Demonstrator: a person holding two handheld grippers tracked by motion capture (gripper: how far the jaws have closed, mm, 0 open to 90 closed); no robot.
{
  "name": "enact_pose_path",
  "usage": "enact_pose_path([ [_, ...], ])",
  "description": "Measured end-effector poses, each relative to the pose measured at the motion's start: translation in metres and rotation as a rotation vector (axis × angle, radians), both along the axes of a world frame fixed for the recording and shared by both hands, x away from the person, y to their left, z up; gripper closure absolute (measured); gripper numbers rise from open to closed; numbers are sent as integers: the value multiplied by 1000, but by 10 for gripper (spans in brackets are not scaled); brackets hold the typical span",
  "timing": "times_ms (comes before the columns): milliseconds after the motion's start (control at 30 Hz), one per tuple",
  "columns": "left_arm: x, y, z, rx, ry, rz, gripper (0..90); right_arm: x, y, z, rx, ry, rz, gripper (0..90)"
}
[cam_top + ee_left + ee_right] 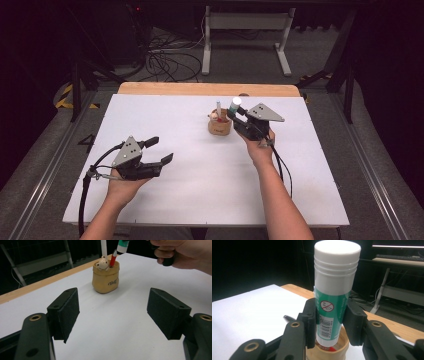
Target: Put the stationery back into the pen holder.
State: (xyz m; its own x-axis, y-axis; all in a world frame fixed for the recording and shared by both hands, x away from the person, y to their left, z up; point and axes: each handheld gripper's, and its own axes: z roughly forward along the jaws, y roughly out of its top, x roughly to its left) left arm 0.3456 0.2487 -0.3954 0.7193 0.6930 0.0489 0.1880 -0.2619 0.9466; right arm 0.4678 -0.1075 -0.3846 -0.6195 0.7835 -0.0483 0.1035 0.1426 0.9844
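Note:
A tan, sack-shaped pen holder (219, 125) (106, 280) stands on the white table (200, 190), right of centre towards the back. A small bear figure (102, 263) and a red pen (113, 258) stick out of it. My right gripper (239, 116) (332, 322) is shut on a green and white glue stick (235, 104) (335, 285). The stick is upright with its white cap on top, and its lower end hangs just over the holder's rim (337, 352). My left gripper (159, 150) (113, 312) stands open over bare table at the near left, pointing towards the holder.
A wooden strip (200, 89) runs along the table's far edge. On the floor beyond it stand a white stand (245, 30) and loose cables (165, 60). A black cable (85, 195) trails off the table's left side.

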Motion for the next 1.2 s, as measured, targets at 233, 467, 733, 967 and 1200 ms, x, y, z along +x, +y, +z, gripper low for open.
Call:
enact_pose_path([
  [233, 1, 3, -1, 0, 5, 6, 267, 16, 8, -16, 1, 10, -15, 661],
  [467, 0, 5, 0, -4, 1, 13, 265, 28, 14, -30, 11, 22, -42, 661],
  [733, 0, 6, 0, -5, 0, 14, 265, 35, 15, -38, -1, 52, -60, 660],
  [967, 0, 6, 0, -5, 5, 12, 266, 37, 15, -40, -4, 75, -59, 659],
  [1200, 1, 6, -1, -1, 5, 13, 266, 39, 13, -40, -3, 83, -47, 656],
])
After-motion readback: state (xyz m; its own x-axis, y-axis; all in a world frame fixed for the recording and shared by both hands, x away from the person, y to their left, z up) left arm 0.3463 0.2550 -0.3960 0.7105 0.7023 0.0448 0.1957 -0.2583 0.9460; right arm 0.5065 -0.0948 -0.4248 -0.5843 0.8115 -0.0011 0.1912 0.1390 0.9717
